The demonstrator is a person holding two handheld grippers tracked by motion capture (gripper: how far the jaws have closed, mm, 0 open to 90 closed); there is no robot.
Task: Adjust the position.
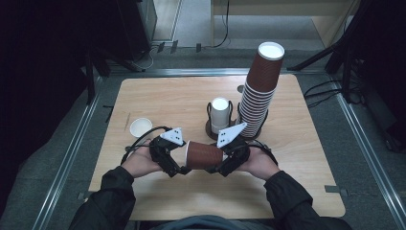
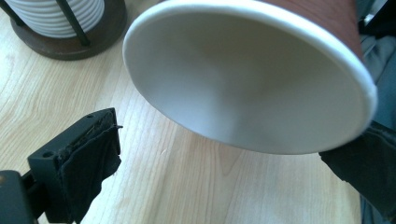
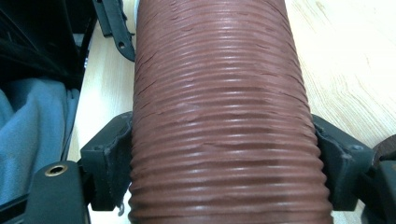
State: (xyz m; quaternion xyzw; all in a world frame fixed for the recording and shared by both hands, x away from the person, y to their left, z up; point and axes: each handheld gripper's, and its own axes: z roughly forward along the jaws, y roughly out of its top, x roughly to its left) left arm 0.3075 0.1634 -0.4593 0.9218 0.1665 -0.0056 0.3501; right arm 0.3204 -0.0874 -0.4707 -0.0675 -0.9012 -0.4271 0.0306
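Brown ribbed cup: light, thin-walled, crushable, near the table's front edge. Your right gripper clamps its mid-wall; left gripper stands wide at the rim. Squeeze gently.

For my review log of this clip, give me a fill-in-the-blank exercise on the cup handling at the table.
1. The right claw is clamped on the ribbed brown paper cup, which lies on its ____.
2. The left claw stands ____, its pads off the cup's white rim.
3. The tall stack of brown paper cups sits in a dark wire ____.
4. A small white paper cup stands at the ____ of the light wooden table.

Missing words: side; open; holder; left
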